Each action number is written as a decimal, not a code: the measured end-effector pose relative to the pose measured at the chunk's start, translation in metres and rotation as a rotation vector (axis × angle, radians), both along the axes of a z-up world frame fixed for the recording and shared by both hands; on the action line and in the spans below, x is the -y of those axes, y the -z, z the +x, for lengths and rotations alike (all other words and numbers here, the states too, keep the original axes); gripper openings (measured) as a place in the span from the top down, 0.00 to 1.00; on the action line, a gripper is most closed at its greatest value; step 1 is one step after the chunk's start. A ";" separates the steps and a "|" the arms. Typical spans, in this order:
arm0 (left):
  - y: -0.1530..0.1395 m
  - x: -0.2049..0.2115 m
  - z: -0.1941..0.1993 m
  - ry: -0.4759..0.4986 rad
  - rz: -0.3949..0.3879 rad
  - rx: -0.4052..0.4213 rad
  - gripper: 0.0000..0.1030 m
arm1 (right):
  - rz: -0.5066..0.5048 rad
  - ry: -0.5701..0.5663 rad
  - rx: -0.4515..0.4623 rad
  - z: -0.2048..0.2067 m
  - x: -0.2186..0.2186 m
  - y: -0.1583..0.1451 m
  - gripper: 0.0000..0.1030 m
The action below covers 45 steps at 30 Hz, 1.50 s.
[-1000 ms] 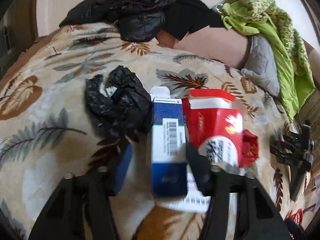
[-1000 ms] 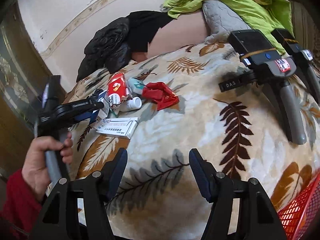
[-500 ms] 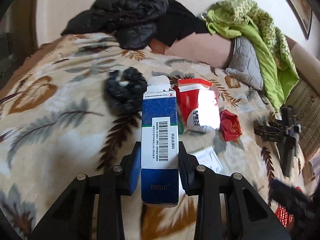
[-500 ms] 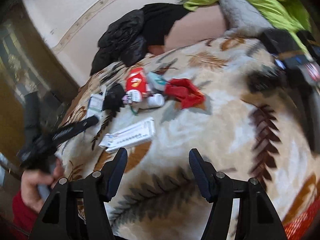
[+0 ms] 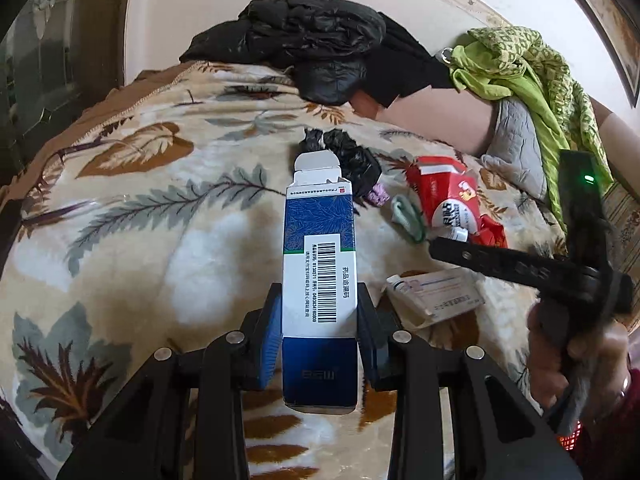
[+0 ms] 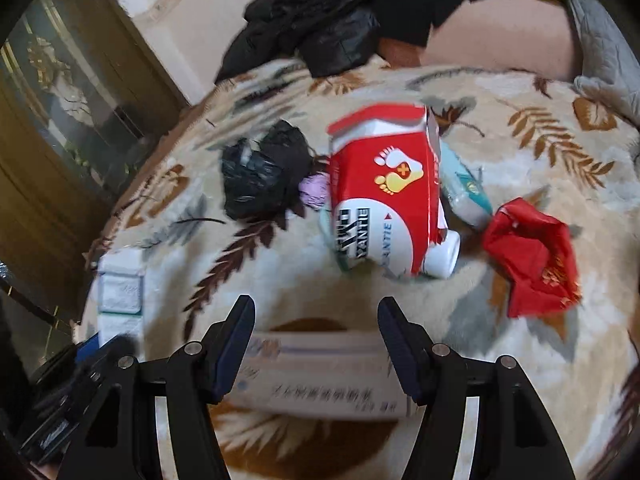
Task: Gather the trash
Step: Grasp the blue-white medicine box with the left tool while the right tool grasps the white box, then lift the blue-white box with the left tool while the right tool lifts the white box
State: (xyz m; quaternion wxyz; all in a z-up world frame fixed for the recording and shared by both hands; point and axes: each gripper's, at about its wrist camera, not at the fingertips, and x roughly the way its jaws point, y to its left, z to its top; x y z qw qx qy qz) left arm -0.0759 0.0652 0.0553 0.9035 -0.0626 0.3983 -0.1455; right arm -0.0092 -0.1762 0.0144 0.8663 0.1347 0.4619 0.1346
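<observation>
My left gripper (image 5: 319, 300) is shut on a blue-and-white carton (image 5: 319, 264), held above the leaf-patterned blanket (image 5: 160, 248). Its open flap points away from me. My right gripper (image 6: 316, 308) is open, its fingers on either side of a flat white box (image 6: 320, 376) that lies on the blanket below them, not touching it. Beyond lie a red box (image 6: 384, 196), a white bottle (image 6: 444, 256), a crumpled black bag (image 6: 260, 172), a red wrapper (image 6: 532, 256) and a teal tube (image 6: 464, 188). In the left wrist view, a hand (image 5: 576, 352) holds the right gripper (image 5: 520, 264) over the white box (image 5: 436, 296).
A black jacket (image 5: 312, 44), green cloth (image 5: 520, 64) and a grey pillow (image 5: 516, 148) pile up at the bed's far side. A wooden cabinet (image 6: 52, 120) stands to the left. Part of a red basket (image 5: 568, 436) shows at the lower right.
My left gripper closed on the blue-and-white carton and drew it back from the pile. My right gripper swung across the bed to the trash, over the flat white box.
</observation>
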 end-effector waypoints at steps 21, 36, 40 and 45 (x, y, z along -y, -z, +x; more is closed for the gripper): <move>-0.006 0.010 -0.011 0.021 0.032 0.059 0.68 | -0.208 -0.112 0.002 -0.068 -0.037 0.013 0.30; -0.015 0.029 -0.043 0.030 0.054 0.112 0.68 | -0.230 0.104 0.145 -0.144 -0.003 -0.027 0.41; -0.019 0.049 -0.059 0.051 0.102 0.164 0.68 | -0.251 0.217 0.206 -0.174 0.013 -0.039 0.41; -0.022 0.066 -0.067 0.060 0.140 0.204 0.68 | -0.209 0.308 0.254 -0.196 0.035 -0.051 0.41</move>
